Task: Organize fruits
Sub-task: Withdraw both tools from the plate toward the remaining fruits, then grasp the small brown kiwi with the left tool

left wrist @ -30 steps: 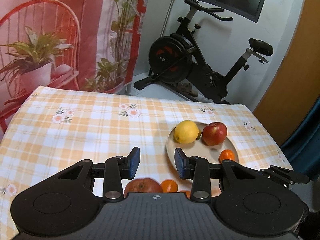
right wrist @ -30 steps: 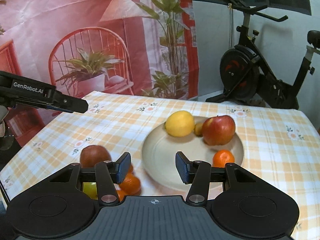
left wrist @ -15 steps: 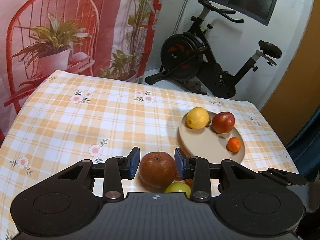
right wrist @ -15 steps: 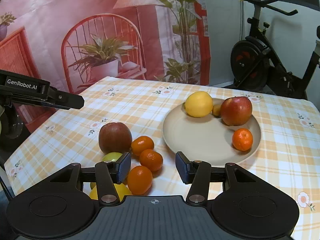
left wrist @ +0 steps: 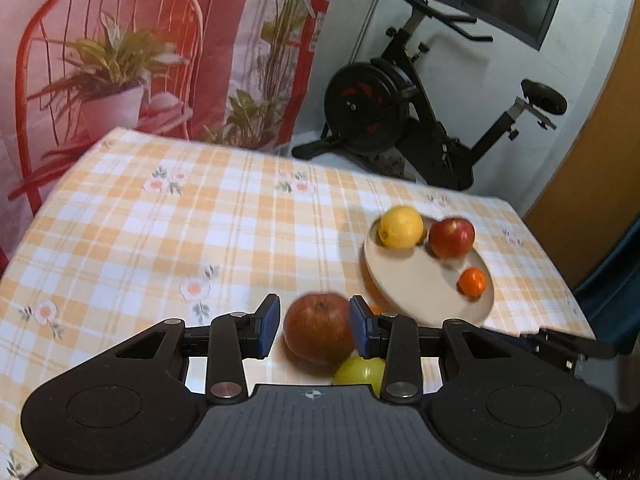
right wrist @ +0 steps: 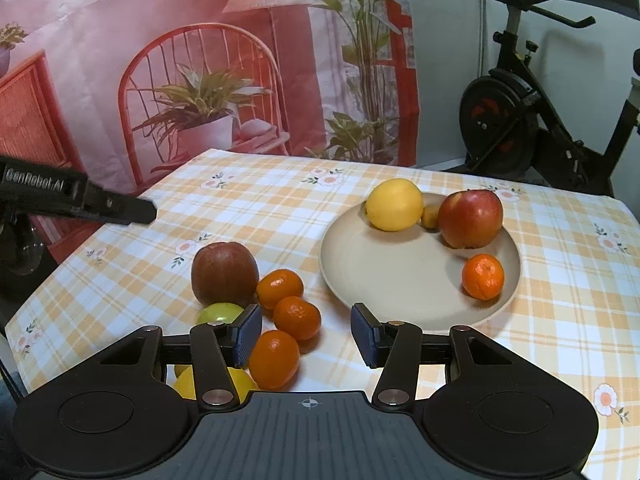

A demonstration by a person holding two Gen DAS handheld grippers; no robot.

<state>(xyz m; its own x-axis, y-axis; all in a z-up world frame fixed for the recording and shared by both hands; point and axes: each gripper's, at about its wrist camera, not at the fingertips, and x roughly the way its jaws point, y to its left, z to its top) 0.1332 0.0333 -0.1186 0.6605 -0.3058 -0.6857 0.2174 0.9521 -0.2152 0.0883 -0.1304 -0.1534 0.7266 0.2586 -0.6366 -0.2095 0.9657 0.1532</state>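
A beige plate (right wrist: pixel 392 280) holds a lemon (right wrist: pixel 394 204), a red apple (right wrist: pixel 470 218), a tangerine (right wrist: pixel 482 276) and a small yellowish fruit (right wrist: pixel 430 216). To its left on the cloth lie a dark red apple (right wrist: pixel 224 274), three tangerines (right wrist: pixel 297 317), a green apple (right wrist: pixel 220 314) and a yellow fruit (right wrist: pixel 236 386). My right gripper (right wrist: pixel 306 334) is open above the tangerines, holding nothing. My left gripper (left wrist: pixel 314 326) is open too. The dark red apple (left wrist: pixel 318 328) shows between its blue pads (left wrist: pixel 268 326), but they do not press on it.
An orange-checked cloth (left wrist: pixel 200 224) covers the table, whose edges fall away at left and right. Behind it hang a printed backdrop (right wrist: pixel 200 80) and an exercise bike (left wrist: pixel 400 100). The left gripper's black body (right wrist: pixel 76 196) hovers over the table's left edge.
In the left view the dark apple has come up from the bottom edge to between the pads. The right view has shifted from the plate to the loose fruit. Both jaws kept their width.
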